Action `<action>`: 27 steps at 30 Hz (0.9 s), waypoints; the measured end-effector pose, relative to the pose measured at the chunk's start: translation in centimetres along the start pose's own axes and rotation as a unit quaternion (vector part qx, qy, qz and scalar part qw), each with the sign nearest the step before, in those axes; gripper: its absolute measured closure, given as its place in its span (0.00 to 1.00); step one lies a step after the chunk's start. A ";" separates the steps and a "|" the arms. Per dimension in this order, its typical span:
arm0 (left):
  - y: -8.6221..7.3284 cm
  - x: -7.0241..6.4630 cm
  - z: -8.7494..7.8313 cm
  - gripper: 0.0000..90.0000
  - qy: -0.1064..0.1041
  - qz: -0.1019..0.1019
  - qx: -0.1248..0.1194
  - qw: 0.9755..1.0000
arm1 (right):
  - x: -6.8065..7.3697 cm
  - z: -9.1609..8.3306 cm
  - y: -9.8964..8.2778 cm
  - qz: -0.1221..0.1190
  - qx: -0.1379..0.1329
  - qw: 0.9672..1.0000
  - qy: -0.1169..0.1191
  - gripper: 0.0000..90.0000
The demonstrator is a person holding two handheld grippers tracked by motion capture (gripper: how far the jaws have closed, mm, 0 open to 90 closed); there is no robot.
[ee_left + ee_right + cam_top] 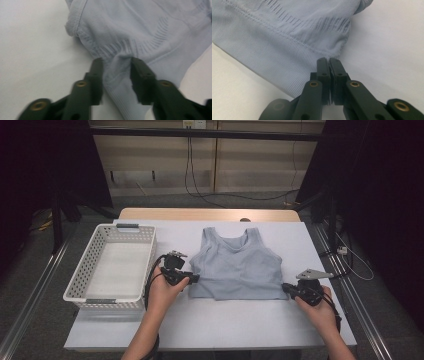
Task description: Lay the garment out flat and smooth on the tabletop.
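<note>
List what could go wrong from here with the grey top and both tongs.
The left tongs stand open with a fold of the grey top between them, so that corner may slip free. The right tongs pinch just the hem's edge, a thin hold. Lifting now would likely raise one side and bunch the top.

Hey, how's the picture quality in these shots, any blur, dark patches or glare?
High view: the white table is evenly lit, the room's sides fall into darkness, no glare. Left gripper view: soft, the left claw blurs near the bottom edge. Right gripper view: sharper, the ribbed weave of the grey top reads clearly; bottom corners smear.
</note>
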State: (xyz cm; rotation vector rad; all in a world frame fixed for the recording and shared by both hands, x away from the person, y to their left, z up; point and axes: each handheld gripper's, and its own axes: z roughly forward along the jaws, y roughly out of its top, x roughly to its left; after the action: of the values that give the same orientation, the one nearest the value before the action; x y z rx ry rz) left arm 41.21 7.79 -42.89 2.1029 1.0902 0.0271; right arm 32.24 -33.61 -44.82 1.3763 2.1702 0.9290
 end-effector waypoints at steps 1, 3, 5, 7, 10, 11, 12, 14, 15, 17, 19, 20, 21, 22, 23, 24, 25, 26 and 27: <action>0.0 -0.1 -0.1 0.65 0.001 0.000 -0.001 1.000 | 0.0 0.0 0.0 0.000 0.000 1.000 0.000 0.98; -0.2 -0.4 -0.3 0.62 0.004 0.007 -0.005 1.000 | 0.1 0.1 -0.1 -0.008 0.003 1.000 -0.001 0.98; -0.5 -0.5 -0.3 0.60 0.005 0.007 -0.002 1.000 | 0.1 0.1 -0.2 -0.011 0.003 1.000 -0.003 0.98; -0.9 -0.5 -0.4 0.58 0.003 0.002 0.002 1.000 | 0.2 0.0 -0.2 -0.015 0.003 1.000 -0.003 0.98; -1.7 -0.6 -0.1 0.60 0.009 0.001 0.013 1.000 | 0.3 0.1 -0.2 -0.021 0.004 1.000 -0.005 0.98; -1.9 -0.6 -0.1 0.61 0.008 -0.002 0.013 1.000 | 0.3 0.1 -0.2 -0.024 0.004 1.000 -0.006 0.98; -2.0 -0.6 0.0 0.62 0.012 -0.001 0.013 1.000 | 0.3 0.1 -0.3 -0.028 0.003 1.000 -0.006 0.98; -2.2 -0.5 0.2 0.66 0.008 0.001 0.018 1.000 | 0.3 0.1 -0.4 -0.028 -0.001 1.000 -0.007 0.98; -2.3 -0.5 0.3 0.66 0.013 0.003 0.015 1.000 | 0.2 0.1 -0.5 -0.027 -0.004 1.000 -0.005 0.98; -2.3 -0.4 0.2 0.68 0.009 -0.002 0.015 1.000 | 0.2 0.1 -0.6 -0.019 -0.008 1.000 -0.003 0.98; -2.4 -0.4 0.3 0.73 0.008 -0.001 0.015 1.000 | 0.0 0.1 -0.6 -0.011 -0.009 1.000 0.002 0.98; -2.4 -0.4 0.3 0.77 0.007 0.000 0.016 1.000 | 0.0 0.1 -0.6 -0.008 -0.010 1.000 0.002 0.98; -2.4 -0.3 0.3 0.79 0.007 0.002 0.018 1.000 | 0.0 0.1 -0.6 -0.008 -0.010 1.000 0.001 0.98; -2.3 -0.3 0.3 0.82 0.002 0.004 0.023 1.000 | 0.0 0.1 -0.6 -0.010 -0.010 1.000 0.001 0.98; -2.3 -0.3 0.5 0.87 -0.006 0.002 0.025 1.000 | 0.1 0.1 -0.6 -0.013 -0.010 1.000 -0.001 0.98; -2.3 -0.3 0.5 0.92 -0.011 0.002 0.026 1.000 | 0.1 0.1 -0.6 -0.015 -0.011 1.000 -0.002 0.98; -2.3 -0.4 0.6 0.93 -0.010 0.003 0.028 1.000 | 0.2 0.1 -0.6 -0.014 -0.011 1.000 -0.003 0.98; -2.2 -0.4 0.5 0.95 -0.011 0.006 0.032 0.999 | 0.2 0.1 -0.6 -0.014 -0.012 1.000 -0.004 0.98; -2.1 -0.5 0.5 0.96 -0.014 0.001 0.035 0.999 | 0.2 0.1 -0.7 -0.012 -0.012 1.000 -0.003 0.98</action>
State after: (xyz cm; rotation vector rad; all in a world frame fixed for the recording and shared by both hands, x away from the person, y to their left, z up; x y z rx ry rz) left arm 39.58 7.91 -44.41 2.1616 1.0860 -0.0398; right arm 31.84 -33.60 -45.38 1.3364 2.1591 0.9376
